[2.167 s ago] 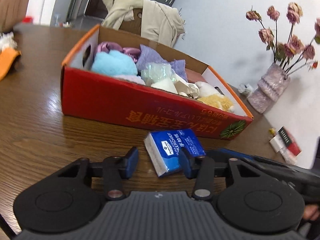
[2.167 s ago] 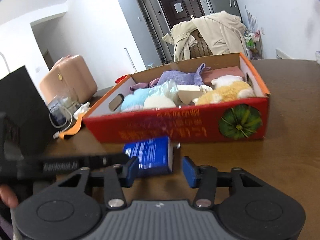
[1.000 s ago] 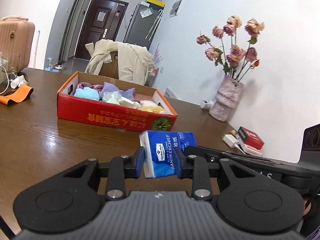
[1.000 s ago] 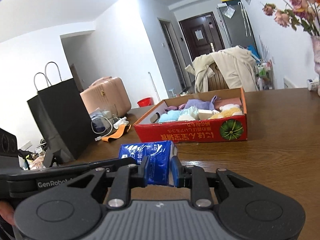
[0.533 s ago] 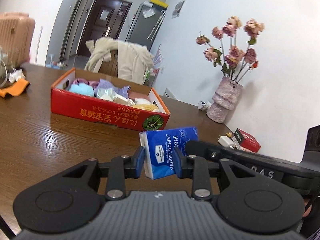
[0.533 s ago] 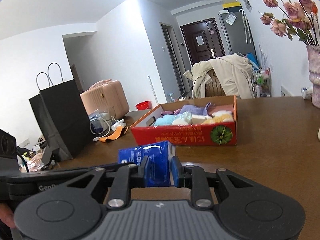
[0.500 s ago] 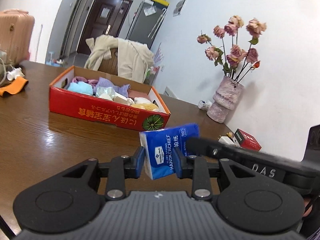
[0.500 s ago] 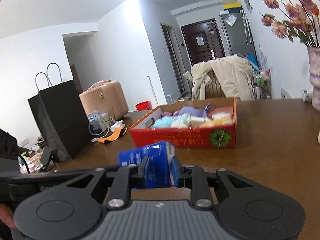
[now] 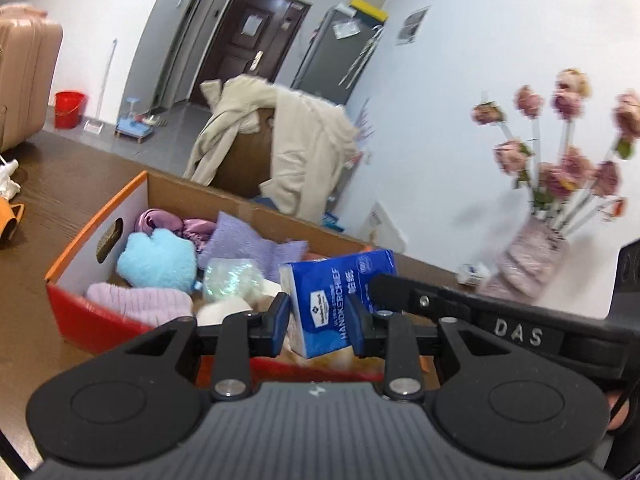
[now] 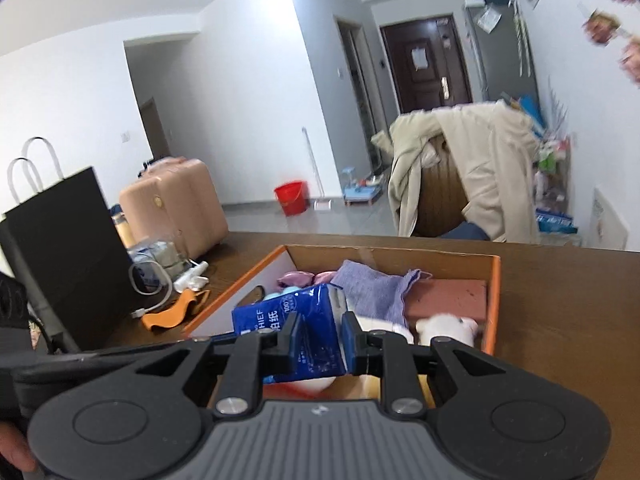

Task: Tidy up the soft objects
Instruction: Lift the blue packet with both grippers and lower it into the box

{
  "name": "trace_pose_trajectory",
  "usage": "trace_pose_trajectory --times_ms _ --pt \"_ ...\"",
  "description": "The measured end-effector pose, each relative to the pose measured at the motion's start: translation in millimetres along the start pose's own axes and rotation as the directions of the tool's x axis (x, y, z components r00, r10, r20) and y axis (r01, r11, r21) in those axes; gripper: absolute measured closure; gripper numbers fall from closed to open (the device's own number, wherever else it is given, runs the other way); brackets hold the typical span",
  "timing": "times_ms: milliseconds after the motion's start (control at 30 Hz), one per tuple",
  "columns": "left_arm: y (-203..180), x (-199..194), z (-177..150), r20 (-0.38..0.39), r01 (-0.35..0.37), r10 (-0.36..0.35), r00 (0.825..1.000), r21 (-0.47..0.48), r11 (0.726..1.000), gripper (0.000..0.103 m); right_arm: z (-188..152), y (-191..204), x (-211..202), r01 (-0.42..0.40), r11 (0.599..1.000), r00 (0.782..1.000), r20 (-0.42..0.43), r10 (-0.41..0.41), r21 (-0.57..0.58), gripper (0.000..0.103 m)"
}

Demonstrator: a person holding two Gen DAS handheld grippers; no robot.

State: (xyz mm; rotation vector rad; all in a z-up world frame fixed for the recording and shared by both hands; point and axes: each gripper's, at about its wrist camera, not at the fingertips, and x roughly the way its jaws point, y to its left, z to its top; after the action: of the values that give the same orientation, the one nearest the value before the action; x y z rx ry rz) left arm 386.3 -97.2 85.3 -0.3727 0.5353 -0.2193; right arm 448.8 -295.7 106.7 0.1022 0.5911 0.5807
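Observation:
A blue tissue pack (image 9: 332,300) hangs in the air, pinched at either end by both grippers. My left gripper (image 9: 319,320) is shut on one end and my right gripper (image 10: 319,338) on the other end of the tissue pack (image 10: 308,330). The pack is over the near side of a red and orange cardboard box (image 9: 96,240) that holds soft things: a light blue plush (image 9: 156,260), a pink knit piece (image 9: 140,300), purple cloth (image 9: 248,242) and white plush (image 10: 446,326). The box rim (image 10: 494,300) runs along the right in the right wrist view.
The box sits on a brown wooden table (image 9: 60,184). A vase of pink flowers (image 9: 528,256) stands at the right. A black paper bag (image 10: 68,248), an orange strap (image 10: 172,314) and cables lie at the left. A chair draped with a beige coat (image 10: 472,184) stands behind the table.
Both grippers have carried the tissue pack forward across the table, from well in front of the box to above its near side. The box now looms large in both views.

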Motion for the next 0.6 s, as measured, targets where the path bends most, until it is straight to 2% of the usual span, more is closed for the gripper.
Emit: trace_pose_trajectory --times_ms 133,200,267,333,400,500,600 --pt "19 47 -4 -0.099 -0.038 0.035 0.995 -0.031 0.999 0.073 2 -19 60 0.021 1.0 0.995 -0.101 -0.022 -0.005 0.082" --pt "23 65 -12 -0.152 -0.016 0.013 0.988 -0.02 1.0 0.073 -4 -28 87 0.069 0.998 0.985 -0.16 -0.069 -0.008 0.082" --pt "20 69 -14 -0.122 -0.012 0.016 0.992 0.03 0.999 0.075 -9 -35 103 0.081 0.997 0.977 -0.196 -0.081 -0.007 0.083" --pt "21 74 -11 -0.149 -0.002 0.007 0.989 0.038 0.999 0.076 -10 -33 111 0.096 0.995 0.971 -0.219 -0.098 -0.023 0.084" --pt "19 77 -10 -0.176 0.01 0.004 0.984 0.076 0.997 0.076 -12 -30 117 0.102 0.994 0.962 -0.25 -0.109 -0.042 0.089" --pt "21 70 -11 -0.194 0.05 -0.03 0.981 0.1 0.994 0.076 -16 -26 112 0.146 0.986 0.955 -0.249 -0.161 -0.076 0.089" --pt "27 57 -7 -0.177 0.03 -0.012 0.984 0.102 0.994 0.075 -15 -28 99 0.151 0.986 0.956 -0.242 -0.164 -0.07 0.087"
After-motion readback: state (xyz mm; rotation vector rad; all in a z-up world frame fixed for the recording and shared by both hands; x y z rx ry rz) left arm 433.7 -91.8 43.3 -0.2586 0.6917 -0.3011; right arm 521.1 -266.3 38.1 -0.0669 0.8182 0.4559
